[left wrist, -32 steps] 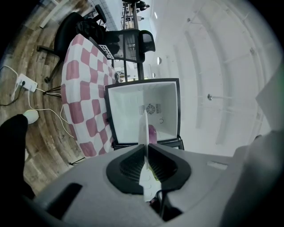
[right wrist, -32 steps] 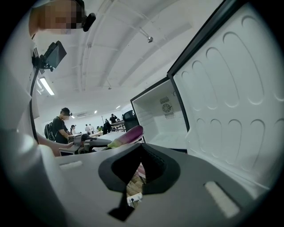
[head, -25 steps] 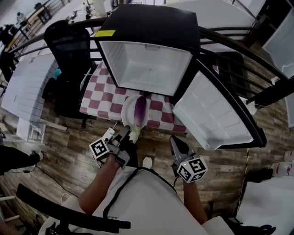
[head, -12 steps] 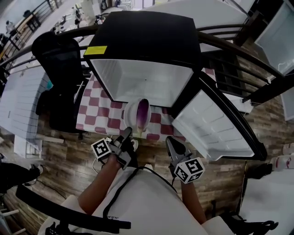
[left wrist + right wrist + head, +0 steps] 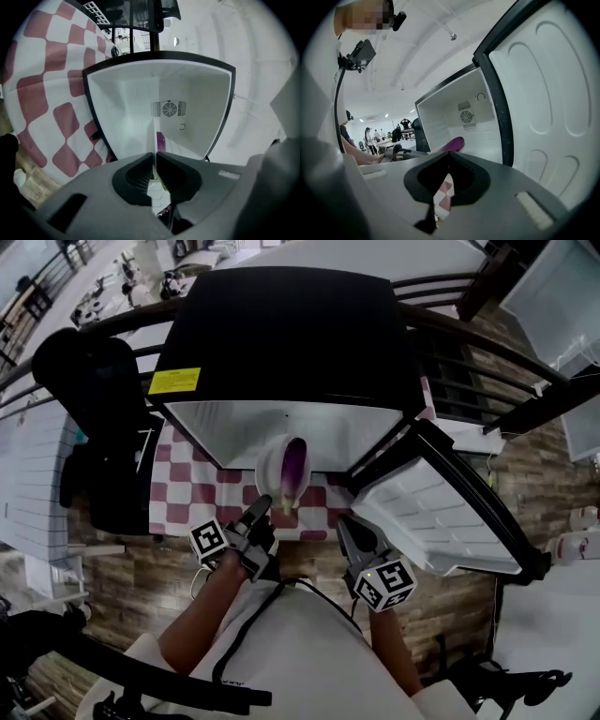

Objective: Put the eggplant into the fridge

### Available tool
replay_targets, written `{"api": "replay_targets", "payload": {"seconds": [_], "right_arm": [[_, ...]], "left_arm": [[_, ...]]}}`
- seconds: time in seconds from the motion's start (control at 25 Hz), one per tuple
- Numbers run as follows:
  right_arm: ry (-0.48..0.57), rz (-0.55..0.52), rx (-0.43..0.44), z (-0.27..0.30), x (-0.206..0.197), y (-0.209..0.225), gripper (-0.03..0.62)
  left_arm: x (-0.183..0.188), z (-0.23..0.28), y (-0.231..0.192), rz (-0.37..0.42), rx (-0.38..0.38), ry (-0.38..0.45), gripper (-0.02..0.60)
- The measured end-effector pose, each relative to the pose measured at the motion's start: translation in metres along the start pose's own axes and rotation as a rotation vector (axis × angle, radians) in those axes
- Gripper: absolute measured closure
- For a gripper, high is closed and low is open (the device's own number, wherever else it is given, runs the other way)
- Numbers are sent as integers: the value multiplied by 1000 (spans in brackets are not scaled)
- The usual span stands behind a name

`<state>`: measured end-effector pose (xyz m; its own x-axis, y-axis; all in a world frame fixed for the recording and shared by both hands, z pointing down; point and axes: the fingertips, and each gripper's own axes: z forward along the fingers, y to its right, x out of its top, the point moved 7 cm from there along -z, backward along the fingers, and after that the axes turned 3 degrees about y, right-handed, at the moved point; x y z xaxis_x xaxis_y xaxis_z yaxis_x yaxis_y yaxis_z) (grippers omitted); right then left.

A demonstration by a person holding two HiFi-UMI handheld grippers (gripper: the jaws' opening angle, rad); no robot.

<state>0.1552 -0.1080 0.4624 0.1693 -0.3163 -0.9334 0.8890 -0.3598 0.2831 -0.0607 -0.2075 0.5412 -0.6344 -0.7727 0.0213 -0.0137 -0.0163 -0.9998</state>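
A purple eggplant (image 5: 293, 468) lies on a white plate (image 5: 271, 465). My left gripper (image 5: 259, 511) is shut on the plate's near rim and holds it level at the mouth of the open black fridge (image 5: 281, 343). In the left gripper view the plate (image 5: 154, 136) shows edge-on between the jaws, the eggplant (image 5: 160, 140) is just beyond it, and the white fridge interior (image 5: 140, 103) is straight ahead. My right gripper (image 5: 351, 534) hovers shut and empty to the right, near the open door (image 5: 441, 512). From the right gripper view the eggplant (image 5: 453, 144) lies to the left of the door (image 5: 553, 108).
The fridge stands on a table with a red-and-white checkered cloth (image 5: 183, 493). Its door swings out to the right. A black chair (image 5: 89, 427) stands left of the table. Dark railings (image 5: 487, 381) run behind the fridge. Wood flooring (image 5: 122, 568) lies below.
Both grippers moved forward toward the fridge. The plate with the eggplant went from over the cloth's front part to the fridge opening. The left grip stayed the same.
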Motion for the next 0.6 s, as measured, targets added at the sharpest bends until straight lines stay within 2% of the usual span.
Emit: {"api": "replay_targets", "payload": {"seconds": [0.28, 0.6], "right_arm": [[4, 10, -70, 26, 9, -3, 588], [10, 22, -144, 49, 16, -8, 588]], "left_arm": [[29, 32, -7, -19, -7, -89, 551], [55, 59, -18, -5, -10, -188, 549]]}}
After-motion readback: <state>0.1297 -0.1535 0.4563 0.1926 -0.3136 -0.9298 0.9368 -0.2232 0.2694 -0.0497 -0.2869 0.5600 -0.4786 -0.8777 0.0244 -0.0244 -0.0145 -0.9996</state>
